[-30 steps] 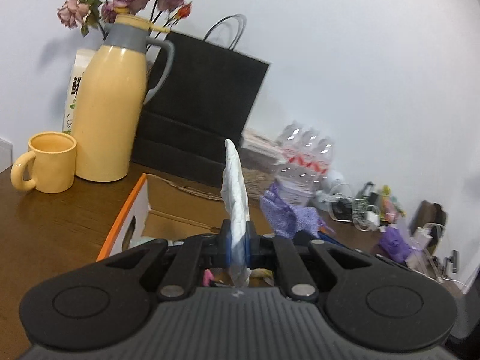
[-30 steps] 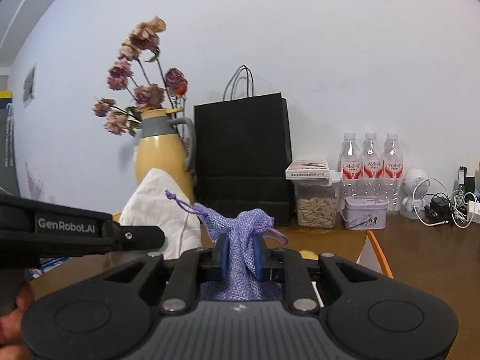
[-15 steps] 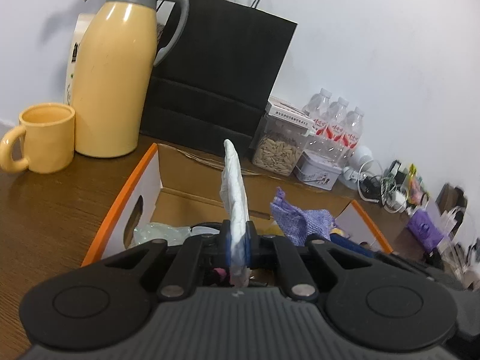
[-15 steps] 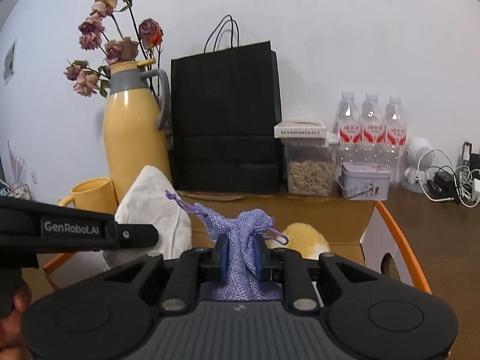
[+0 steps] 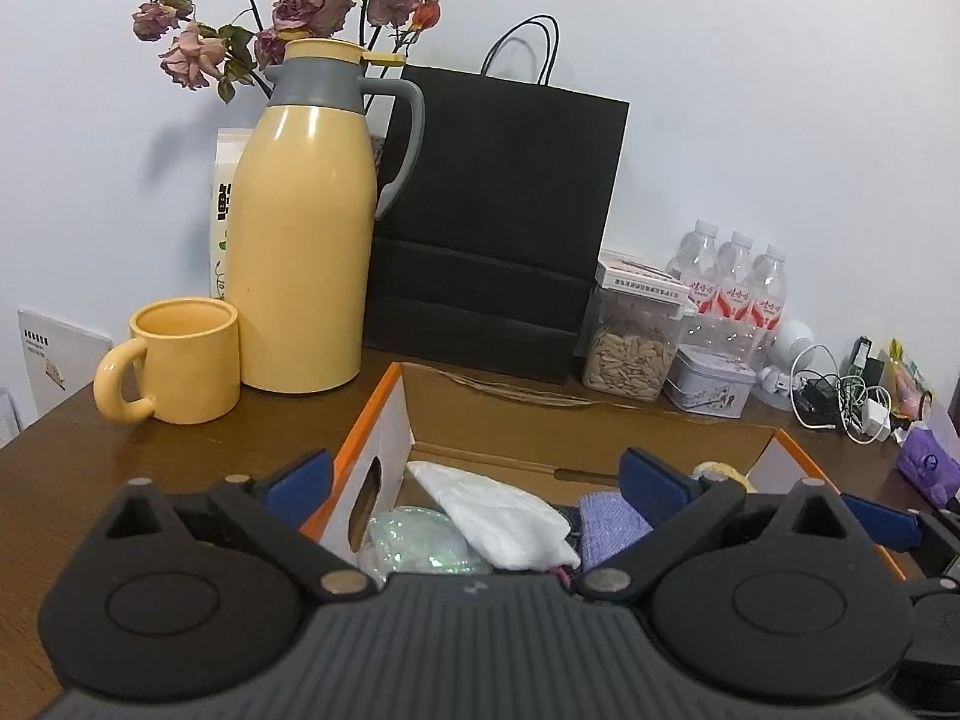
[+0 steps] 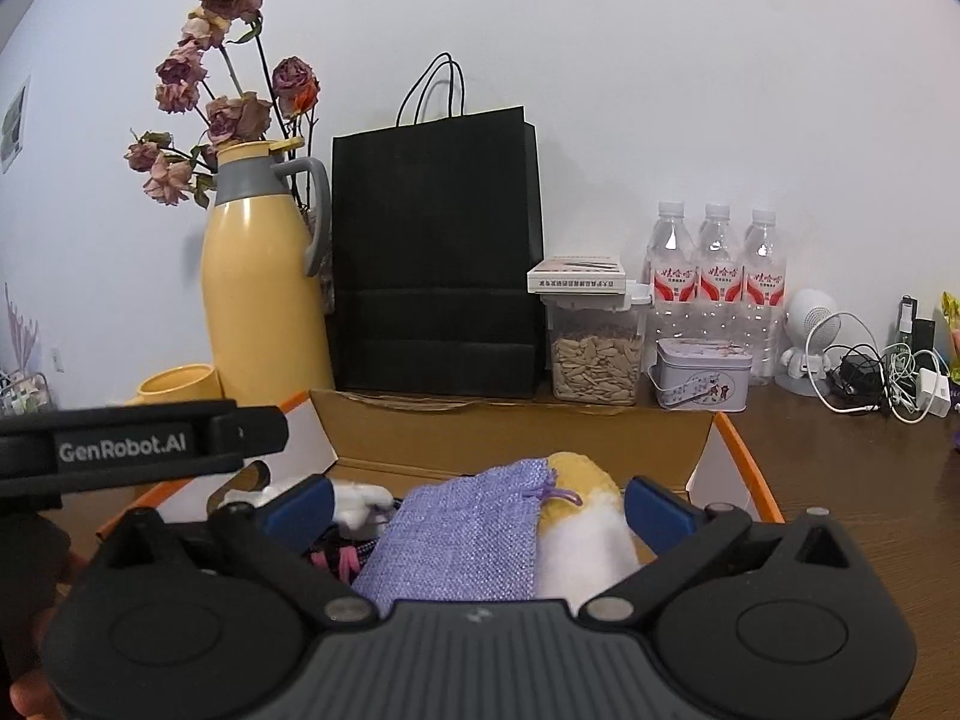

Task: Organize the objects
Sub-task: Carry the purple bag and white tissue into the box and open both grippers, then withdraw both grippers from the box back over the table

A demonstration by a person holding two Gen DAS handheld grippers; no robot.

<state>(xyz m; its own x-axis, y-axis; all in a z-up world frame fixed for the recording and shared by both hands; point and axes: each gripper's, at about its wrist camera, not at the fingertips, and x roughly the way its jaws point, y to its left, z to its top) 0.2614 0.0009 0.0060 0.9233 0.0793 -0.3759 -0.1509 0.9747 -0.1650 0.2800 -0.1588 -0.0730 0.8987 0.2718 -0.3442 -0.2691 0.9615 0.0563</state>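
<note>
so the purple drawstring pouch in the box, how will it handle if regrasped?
Purple pouch looks woven and slumped, so probably floppy and light. The coarse weave should grip well. It leans on the yellow plush, so a push would likely crumple it.

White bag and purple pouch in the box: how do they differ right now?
The white bag is smooth, crinkled plastic; the purple pouch is coarse woven cloth with a drawstring. The white bag lies toward the left side of the cardboard box, the purple pouch further right, against a yellow plush. Both lie released below open grippers.
</note>
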